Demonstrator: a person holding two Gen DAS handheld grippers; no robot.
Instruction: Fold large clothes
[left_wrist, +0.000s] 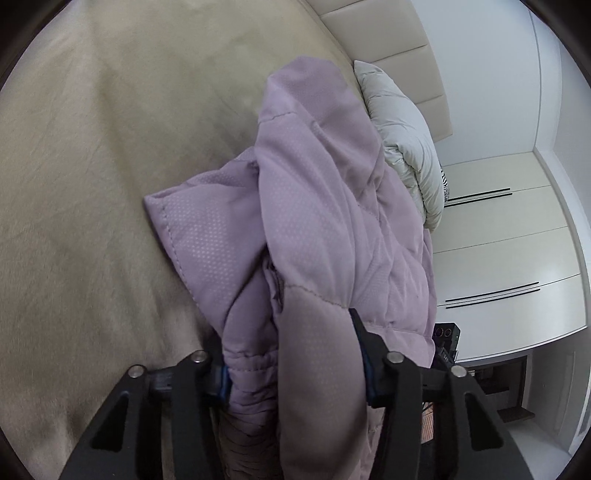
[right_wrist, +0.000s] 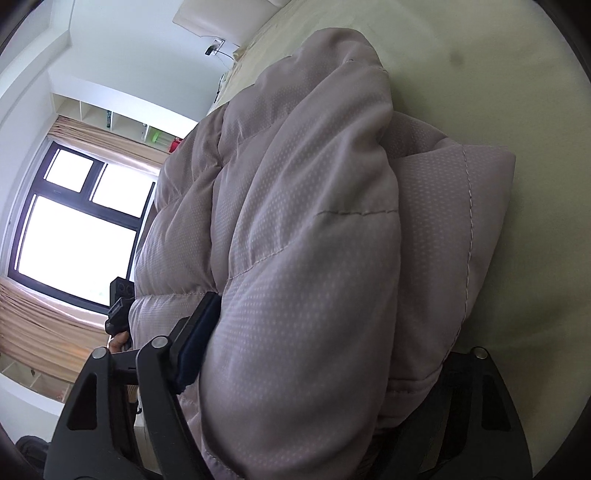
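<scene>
Over the beige bed, the left wrist view shows the left claw clenched on a bunched lilac puffer jacket, near a pale pillow. In the right wrist view, the right claw grips the same jacket, window behind.

Daylight floods in from the window at nine o'clock in the right wrist view, its panes blown out to pure white. The bedsheet at two o'clock is washed pale. The left wrist view is dimmer, with the bedsheet softly blurred. Both fisheye frames bend straight lines and fall to black at the corners.
</scene>
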